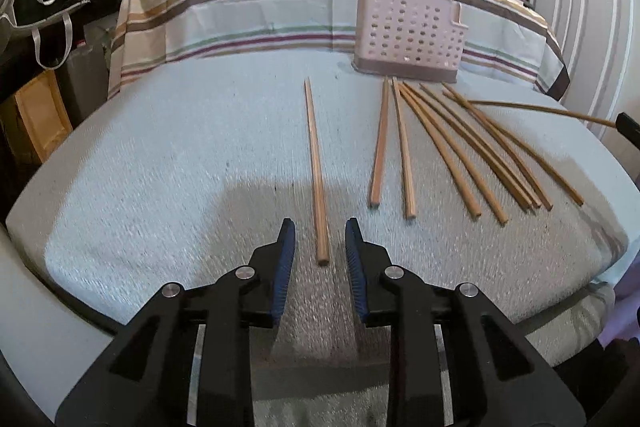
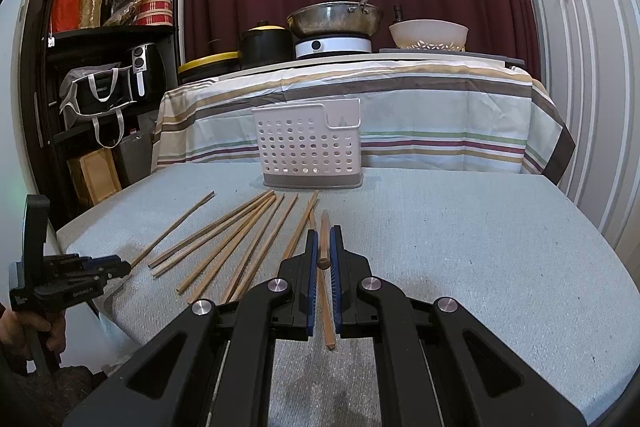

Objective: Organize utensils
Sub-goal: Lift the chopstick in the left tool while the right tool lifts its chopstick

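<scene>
Several wooden chopsticks (image 1: 452,151) lie fanned on the grey cloth before a white perforated utensil holder (image 1: 410,35), which also shows in the right wrist view (image 2: 310,147). One chopstick (image 1: 316,171) lies apart to the left; its near end sits between the fingers of my open left gripper (image 1: 320,227). My right gripper (image 2: 323,239) is shut on a chopstick (image 2: 324,239), held above the cloth; that chopstick also shows at the right edge of the left wrist view (image 1: 540,109). The fan of chopsticks (image 2: 240,239) lies left of the right gripper. The left gripper shows at the left of the right wrist view (image 2: 108,267).
Behind the cloth a striped tablecloth (image 2: 400,115) covers a higher table with a pan (image 2: 334,17), black pot (image 2: 264,43) and white bowl (image 2: 428,33). A black shelf (image 2: 108,39) with bags stands at the left. White cabinet doors (image 2: 580,47) are at the right.
</scene>
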`<state>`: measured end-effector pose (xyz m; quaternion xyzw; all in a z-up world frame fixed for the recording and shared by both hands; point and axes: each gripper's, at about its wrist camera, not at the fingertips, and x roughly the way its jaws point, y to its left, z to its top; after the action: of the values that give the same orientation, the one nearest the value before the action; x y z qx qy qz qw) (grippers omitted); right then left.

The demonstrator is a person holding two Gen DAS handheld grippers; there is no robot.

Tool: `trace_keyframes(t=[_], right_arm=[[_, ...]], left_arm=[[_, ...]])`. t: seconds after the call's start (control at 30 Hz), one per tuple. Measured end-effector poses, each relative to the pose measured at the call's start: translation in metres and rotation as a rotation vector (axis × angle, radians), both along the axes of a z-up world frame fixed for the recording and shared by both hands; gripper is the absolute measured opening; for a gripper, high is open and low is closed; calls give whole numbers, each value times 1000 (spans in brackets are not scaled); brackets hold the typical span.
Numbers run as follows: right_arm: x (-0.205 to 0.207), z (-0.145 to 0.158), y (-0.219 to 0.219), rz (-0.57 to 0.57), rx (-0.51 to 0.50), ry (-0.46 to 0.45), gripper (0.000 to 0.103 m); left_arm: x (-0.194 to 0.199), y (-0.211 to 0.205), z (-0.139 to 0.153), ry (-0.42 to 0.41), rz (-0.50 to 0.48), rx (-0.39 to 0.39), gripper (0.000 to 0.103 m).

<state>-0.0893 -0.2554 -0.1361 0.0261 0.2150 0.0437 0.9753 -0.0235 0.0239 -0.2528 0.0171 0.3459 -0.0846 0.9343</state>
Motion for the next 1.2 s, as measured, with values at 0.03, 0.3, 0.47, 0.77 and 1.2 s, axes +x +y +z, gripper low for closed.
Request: trace_keyframes(t=[0.03,0.3,0.47,0.77,1.2], right_arm=[[0,0,0,0,0,-1,7],[-2,-1,0,0,3,-3,7],[-3,2,0,-1,3,-7,7],[-6,19,1,1,7,-46,7],[3,18,3,13,0,-26,7]], left_arm=[[0,0,-1,4,0,-1,26],[-2,2,-3,4,10,-7,6],[-4,2,6,-34,13,10,6],[-10,9,54,-177,29,-3,6],[7,6,66,-189,16,5,6]])
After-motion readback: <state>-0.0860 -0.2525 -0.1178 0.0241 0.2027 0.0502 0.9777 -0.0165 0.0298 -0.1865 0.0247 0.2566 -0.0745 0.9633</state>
